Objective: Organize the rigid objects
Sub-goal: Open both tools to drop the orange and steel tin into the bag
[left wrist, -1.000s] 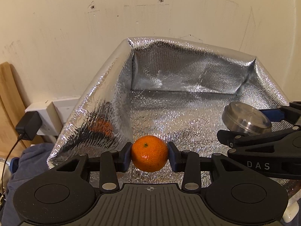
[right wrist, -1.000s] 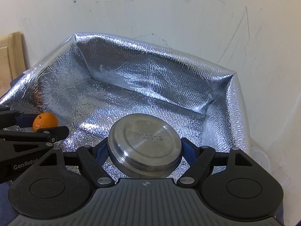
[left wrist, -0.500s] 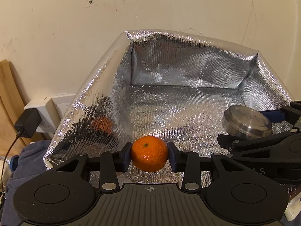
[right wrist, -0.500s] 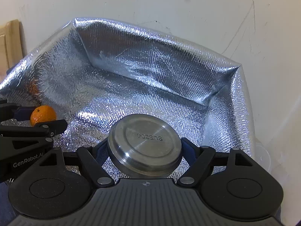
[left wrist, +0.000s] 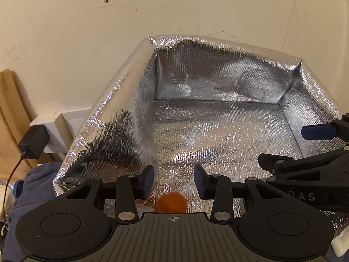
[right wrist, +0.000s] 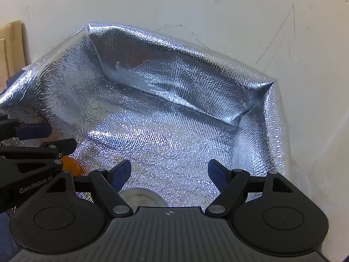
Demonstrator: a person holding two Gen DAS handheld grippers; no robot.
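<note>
An open silver foil-lined bag (left wrist: 218, 80) (right wrist: 178, 80) stands against the wall. My left gripper (left wrist: 174, 182) is open above the bag's near floor. A mandarin orange (left wrist: 172, 204) lies on the foil just below and behind its fingertips, blurred; it also shows in the right wrist view (right wrist: 70, 166). My right gripper (right wrist: 169, 174) is open wide over the bag's right side. A round steel tin (right wrist: 141, 198) lies on the foil below it, partly hidden by the gripper body. The right gripper also shows in the left wrist view (left wrist: 305, 150).
A white wall socket with a black plug and cable (left wrist: 32, 142) is left of the bag. A wooden board (left wrist: 8, 113) leans on the wall at far left. A blue-grey cloth (left wrist: 35, 187) lies beside the bag's left wall.
Both grippers have opened. The orange has dropped from the left gripper and the steel tin from the right gripper onto the bag's floor.
</note>
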